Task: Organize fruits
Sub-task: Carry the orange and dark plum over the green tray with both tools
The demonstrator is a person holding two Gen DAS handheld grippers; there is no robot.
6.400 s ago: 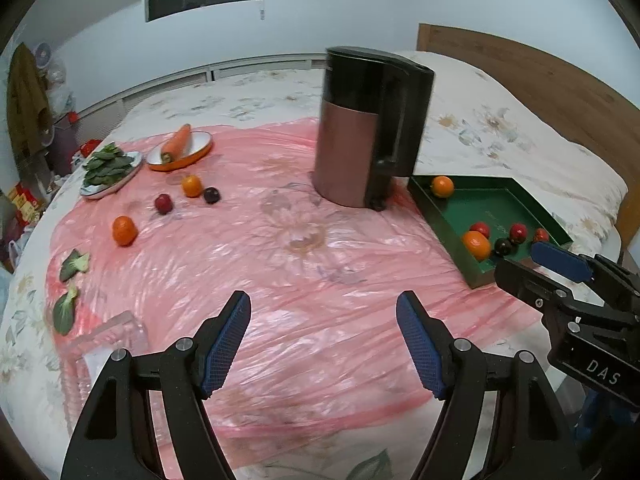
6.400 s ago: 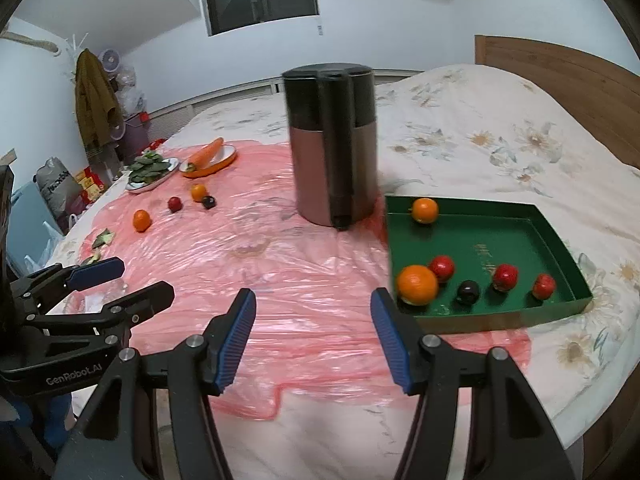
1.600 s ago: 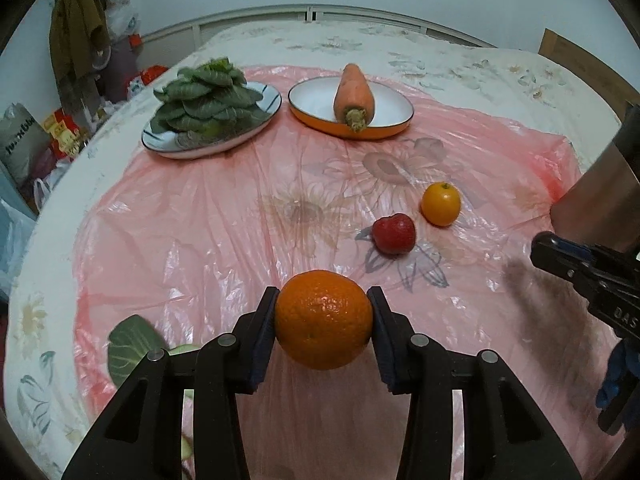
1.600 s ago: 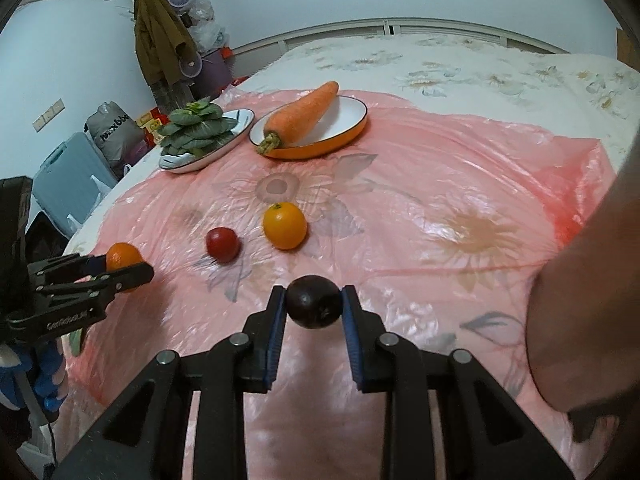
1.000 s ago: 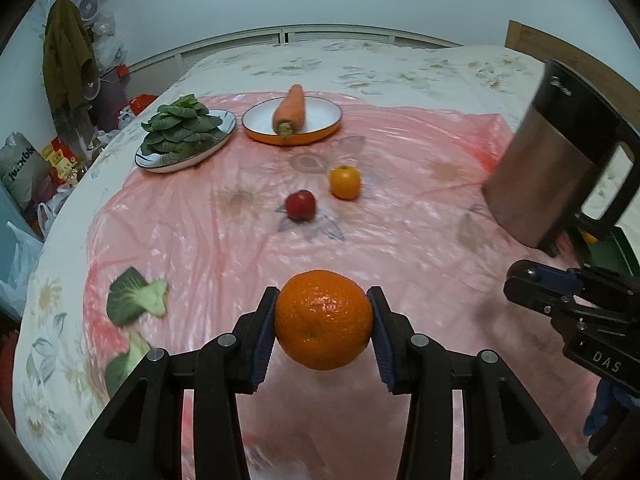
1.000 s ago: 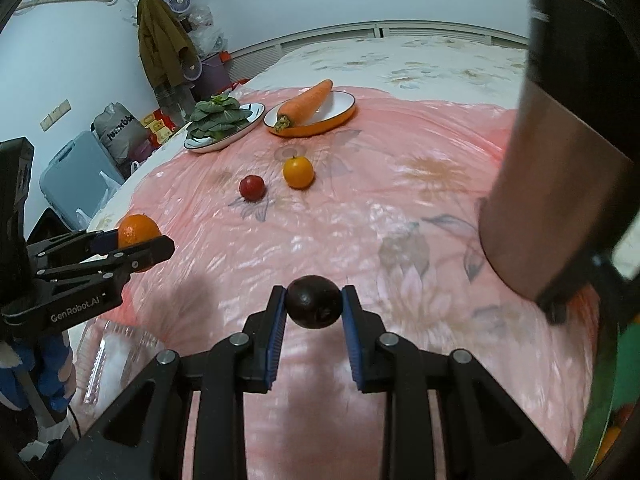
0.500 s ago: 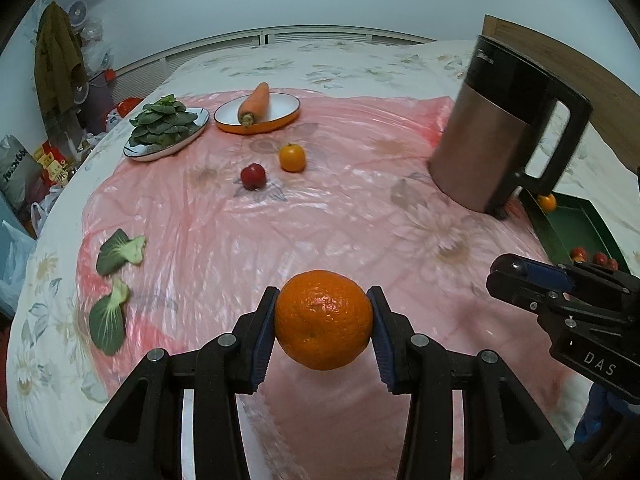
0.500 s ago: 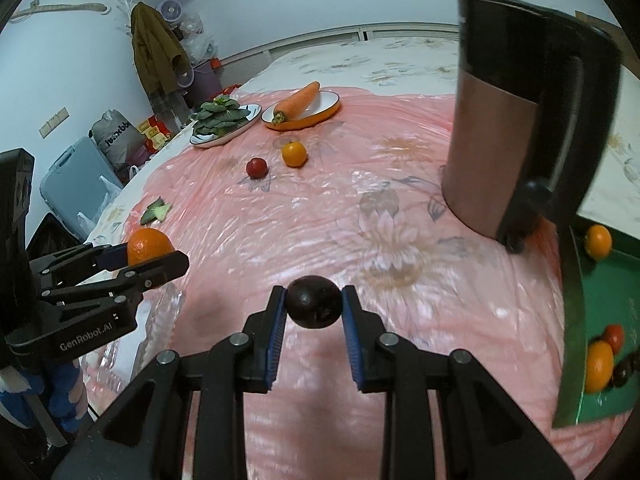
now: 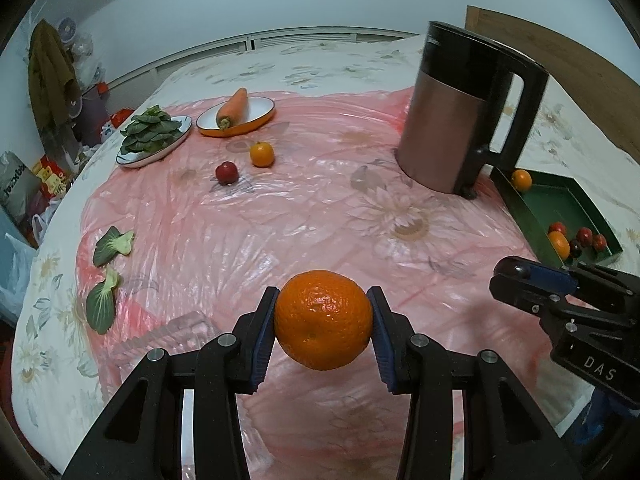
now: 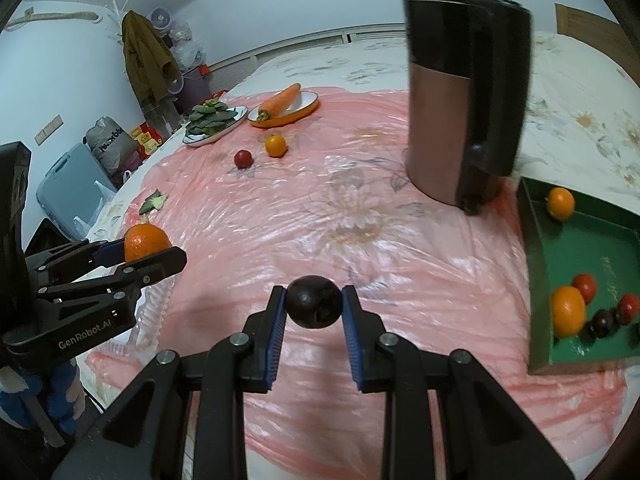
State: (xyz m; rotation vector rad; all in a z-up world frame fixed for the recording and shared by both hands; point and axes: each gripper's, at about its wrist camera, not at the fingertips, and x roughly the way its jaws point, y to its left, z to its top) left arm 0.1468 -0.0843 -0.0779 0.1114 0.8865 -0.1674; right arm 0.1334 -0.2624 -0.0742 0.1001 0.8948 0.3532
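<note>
You are working over a bed covered by a pink plastic sheet (image 9: pixel 304 216), where a tall kettle (image 9: pixel 460 120) is standing just beside the green tray (image 10: pixel 538 280) that is holding several fruits. Your left gripper (image 9: pixel 323 326) is pinching a large orange (image 9: pixel 323 326) across its middle, above the sheet; it is probably firm, fairly heavy and dimpled enough to resist slipping. Your right gripper (image 10: pixel 314 307) is pinching a small dark fruit (image 10: pixel 314 307), likely lighter, smoother and softer, so you are better off squeezing gently at its widest part. A small orange (image 9: pixel 261 154) and red fruit (image 9: pixel 227 172) are lying loose, far off.
</note>
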